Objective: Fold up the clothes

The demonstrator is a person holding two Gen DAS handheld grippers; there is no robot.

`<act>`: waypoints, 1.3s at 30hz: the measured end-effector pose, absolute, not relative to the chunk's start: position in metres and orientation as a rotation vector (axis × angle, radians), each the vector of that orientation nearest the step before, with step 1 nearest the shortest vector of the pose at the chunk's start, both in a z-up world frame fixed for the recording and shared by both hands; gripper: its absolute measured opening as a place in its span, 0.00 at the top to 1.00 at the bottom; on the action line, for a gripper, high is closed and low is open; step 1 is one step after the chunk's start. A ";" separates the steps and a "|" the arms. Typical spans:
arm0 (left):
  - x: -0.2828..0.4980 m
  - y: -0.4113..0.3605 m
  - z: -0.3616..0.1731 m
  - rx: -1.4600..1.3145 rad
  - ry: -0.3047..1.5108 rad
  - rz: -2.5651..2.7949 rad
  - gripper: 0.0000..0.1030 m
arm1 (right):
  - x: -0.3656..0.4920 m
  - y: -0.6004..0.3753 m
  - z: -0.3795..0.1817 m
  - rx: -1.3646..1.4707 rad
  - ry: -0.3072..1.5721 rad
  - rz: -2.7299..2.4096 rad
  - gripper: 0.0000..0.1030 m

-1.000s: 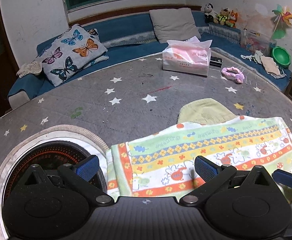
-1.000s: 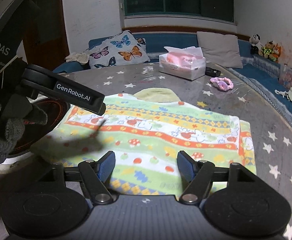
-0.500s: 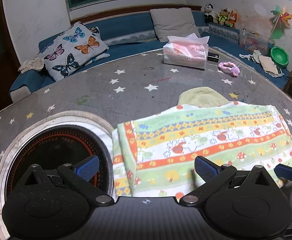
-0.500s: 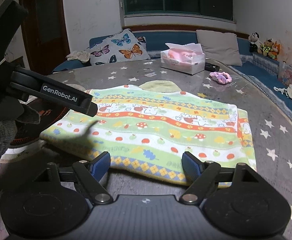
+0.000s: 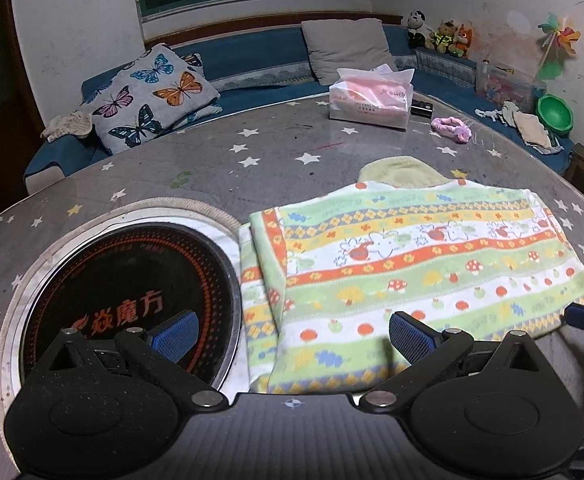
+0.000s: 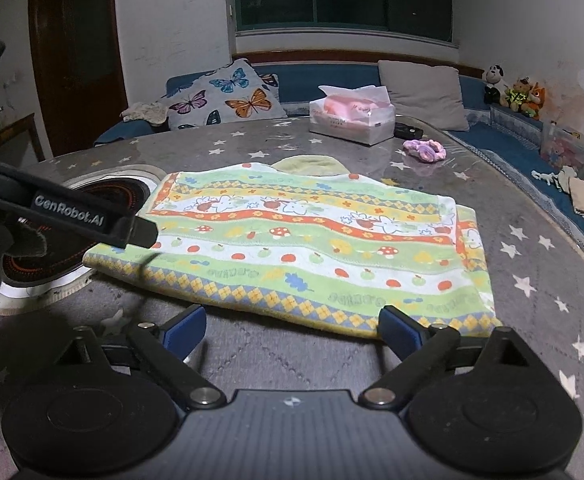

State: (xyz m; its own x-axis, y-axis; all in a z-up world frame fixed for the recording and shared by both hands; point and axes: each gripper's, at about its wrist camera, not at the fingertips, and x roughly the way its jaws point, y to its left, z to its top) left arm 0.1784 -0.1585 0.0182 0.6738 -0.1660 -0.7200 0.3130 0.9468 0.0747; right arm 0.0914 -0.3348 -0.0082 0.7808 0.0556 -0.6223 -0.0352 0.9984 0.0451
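Note:
A folded patterned cloth point(image 5: 412, 264) with green, orange and yellow stripes lies flat on the grey star-printed table point(image 5: 212, 168); it also shows in the right wrist view point(image 6: 312, 240). A pale yellow-green piece point(image 5: 402, 172) pokes out from under its far edge. My left gripper point(image 5: 292, 336) is open and empty, above the cloth's left near corner. My right gripper point(image 6: 292, 330) is open and empty, just off the cloth's near edge. The left gripper's arm point(image 6: 76, 216) shows at the left of the right wrist view.
A round black induction cooktop point(image 5: 128, 300) is set into the table left of the cloth. A tissue pack point(image 5: 370, 102), a small black box point(image 5: 422, 109) and a purple scrunchie point(image 5: 452, 128) lie at the far side. A blue sofa with pillows point(image 5: 152, 96) runs behind.
Both grippers have pulled back toward me and off the cloth. The cloth lies still and folded on the table.

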 end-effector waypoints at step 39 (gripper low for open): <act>0.106 -0.129 0.010 0.179 0.742 -0.284 0.00 | 0.053 -0.311 -0.002 0.023 0.632 0.022 0.00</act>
